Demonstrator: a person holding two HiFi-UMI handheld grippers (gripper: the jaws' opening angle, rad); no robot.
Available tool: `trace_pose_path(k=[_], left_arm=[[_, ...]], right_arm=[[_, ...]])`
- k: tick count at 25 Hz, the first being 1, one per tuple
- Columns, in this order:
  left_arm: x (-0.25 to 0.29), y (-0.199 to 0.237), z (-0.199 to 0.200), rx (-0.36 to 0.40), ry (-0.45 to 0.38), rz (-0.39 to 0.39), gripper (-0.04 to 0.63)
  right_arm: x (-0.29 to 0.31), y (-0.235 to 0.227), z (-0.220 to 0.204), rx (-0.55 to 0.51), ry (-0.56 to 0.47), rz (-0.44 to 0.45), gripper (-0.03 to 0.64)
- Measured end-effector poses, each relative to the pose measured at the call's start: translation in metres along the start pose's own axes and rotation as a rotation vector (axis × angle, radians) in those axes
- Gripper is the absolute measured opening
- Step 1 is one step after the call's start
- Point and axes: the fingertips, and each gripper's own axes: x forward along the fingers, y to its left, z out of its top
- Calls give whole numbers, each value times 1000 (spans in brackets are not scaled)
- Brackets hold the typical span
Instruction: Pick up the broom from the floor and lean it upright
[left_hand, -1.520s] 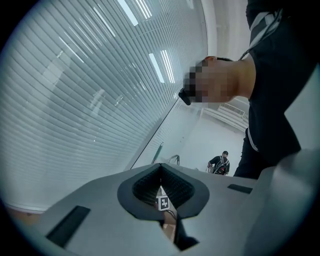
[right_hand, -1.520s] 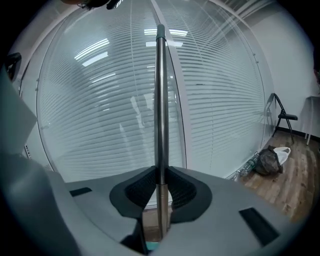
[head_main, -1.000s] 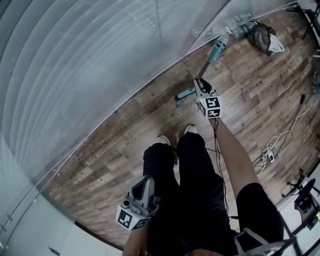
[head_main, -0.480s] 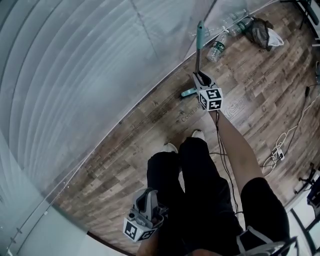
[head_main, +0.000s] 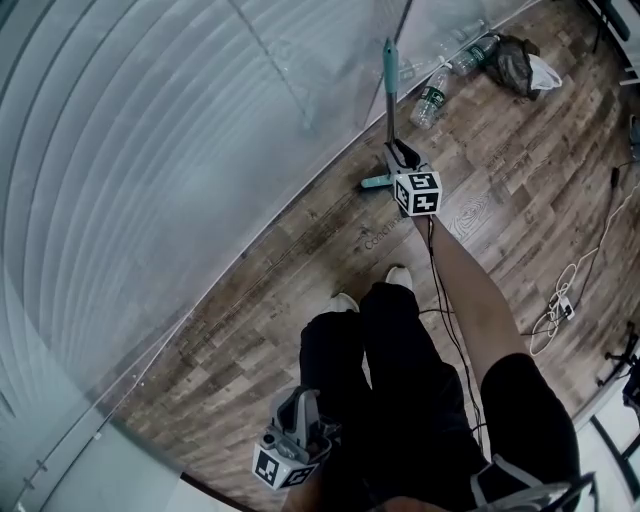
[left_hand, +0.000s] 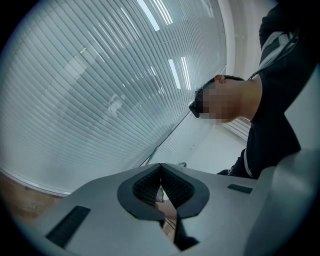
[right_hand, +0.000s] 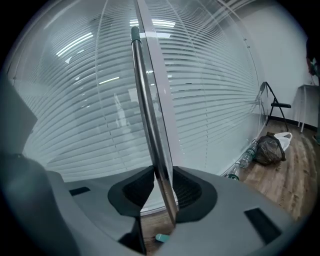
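standing nearly upright against the far glass wall (head_main: 150, 150), the broom (head_main: 389, 100) looks light and stiff, its thin metal handle smooth (probably slippery); take it low. the right gripper (head_main: 403, 160) fingers are opening around it; the left gripper (left_hand: 161, 172) fingers are together, empty.

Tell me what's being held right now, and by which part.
Right gripper: the teal-capped metal broom stands between its opening jaws by its lower shaft, barely gripped if at all. Left gripper: shut, empty.
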Motion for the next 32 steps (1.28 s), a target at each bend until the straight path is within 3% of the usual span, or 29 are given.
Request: trace_pose_path(k=[9,25,29,32], left_arm=[[8,0,14,42,-9,24,17],[42,-62,43,37,48,-85,17],[40,-74,41,45,81,-104,17],[40,-68,34,34,82,-89,17]], right_arm=[[-10,-13,0,43,5,-43,166],[-90,3,59,2,-33,30,166],[-108,41,62,-123,-42,89,167],[-89,76,68,-209,-64,99,186]])
